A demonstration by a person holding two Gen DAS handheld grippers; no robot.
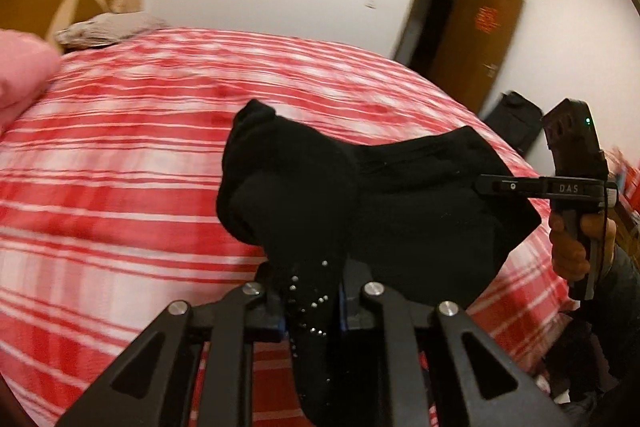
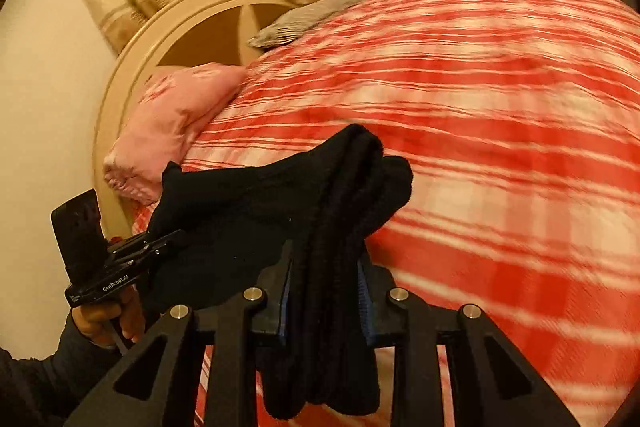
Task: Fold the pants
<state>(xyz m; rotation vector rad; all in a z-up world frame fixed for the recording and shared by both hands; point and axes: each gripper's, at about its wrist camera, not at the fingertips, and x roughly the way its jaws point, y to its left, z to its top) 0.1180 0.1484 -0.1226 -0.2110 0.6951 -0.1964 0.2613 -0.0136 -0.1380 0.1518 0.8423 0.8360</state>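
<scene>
Over the near edge of the bed (image 1: 120,155), the black pants (image 1: 360,195) are lifted up off the red-and-white plaid cover, strung between the two grippers. The left gripper (image 1: 312,307) has its fingers clamped tight on one bunched end of the fabric, and that end has a scatter of little shiny studs on it (they only show in the left wrist view). A tail of cloth hangs down past the fingers toward the bottom of the frame.

The right gripper (image 2: 326,291) is doing the same on the other end, its blue-padded fingers pinched narrow around a thick, ropey wad of the pants (image 2: 280,203) with a good bit drooping below. From the left wrist view you can see the right gripper side-on near the right edge of the bed, its fingers (image 1: 520,187) biting the corner of the cloth. From the right wrist view the left gripper's fingers (image 2: 152,247) are buried in the fabric too, so both tools are holding pants, nothing loose.

Between the two grips the cloth sags in a wide dark fold, not touching the cover as far as I can tell. A pink pillow (image 2: 172,123) sits at the head end against the rounded headboard (image 2: 132,67), with a grey pillow (image 2: 296,23) further along. A brown door (image 1: 476,47) stands open beyond the far side of the bed. The cover is motion-blurred in both views.
</scene>
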